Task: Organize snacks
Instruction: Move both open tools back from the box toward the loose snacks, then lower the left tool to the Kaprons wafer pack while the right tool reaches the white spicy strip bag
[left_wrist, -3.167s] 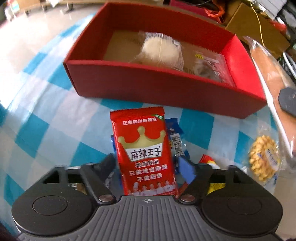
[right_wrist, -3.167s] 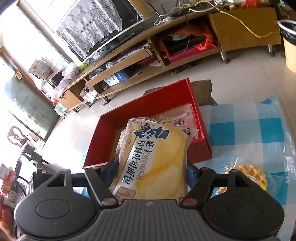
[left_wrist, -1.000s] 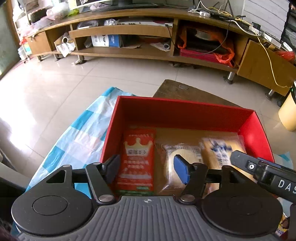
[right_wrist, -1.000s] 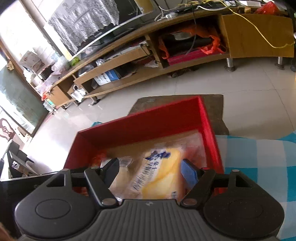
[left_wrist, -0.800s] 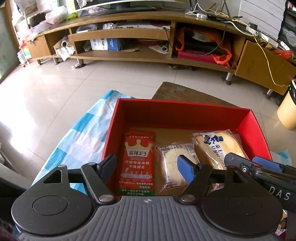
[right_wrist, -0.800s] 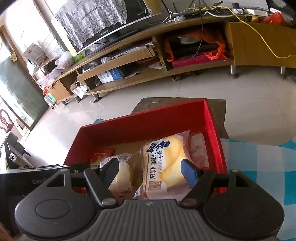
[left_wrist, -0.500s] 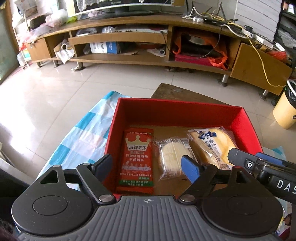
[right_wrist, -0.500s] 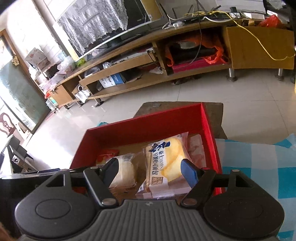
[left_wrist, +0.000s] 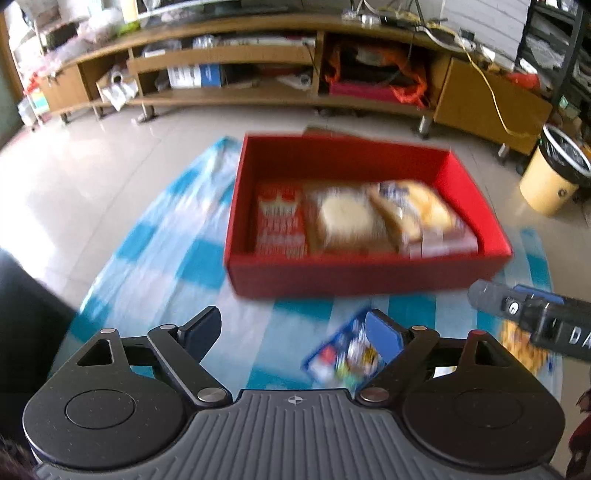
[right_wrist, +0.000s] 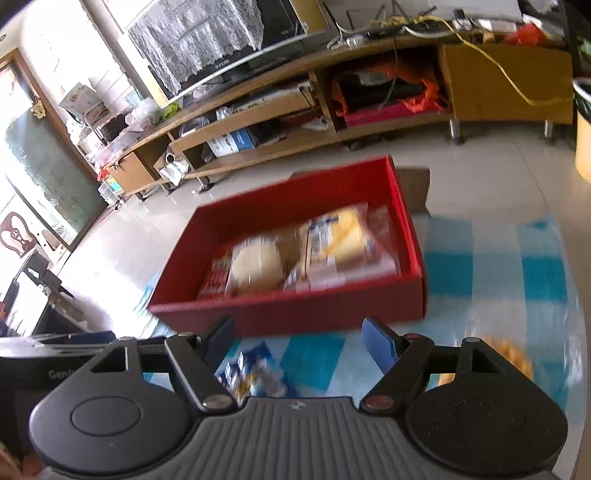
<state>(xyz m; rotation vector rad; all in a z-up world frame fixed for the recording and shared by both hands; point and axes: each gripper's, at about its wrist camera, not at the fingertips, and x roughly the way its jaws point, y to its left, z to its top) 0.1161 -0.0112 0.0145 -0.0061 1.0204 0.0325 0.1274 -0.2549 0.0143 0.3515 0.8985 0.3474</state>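
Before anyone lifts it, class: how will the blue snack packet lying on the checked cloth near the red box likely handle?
The blue snack packet looks like a thin, crinkled wrapper, so it will probably flop and feel light. Its glossy film may slip between pads. It lies flat on the checked cloth, so rolling seems unlikely.

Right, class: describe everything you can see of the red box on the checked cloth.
The red box is a shallow, open-topped rectangle, seemingly cardboard, red inside and out with a brown floor. It sits flat on the blue-and-white checked cloth. Side by side inside lie a red snack packet, a pale round bun in clear wrap and a yellow bread pack. Nothing grips it.
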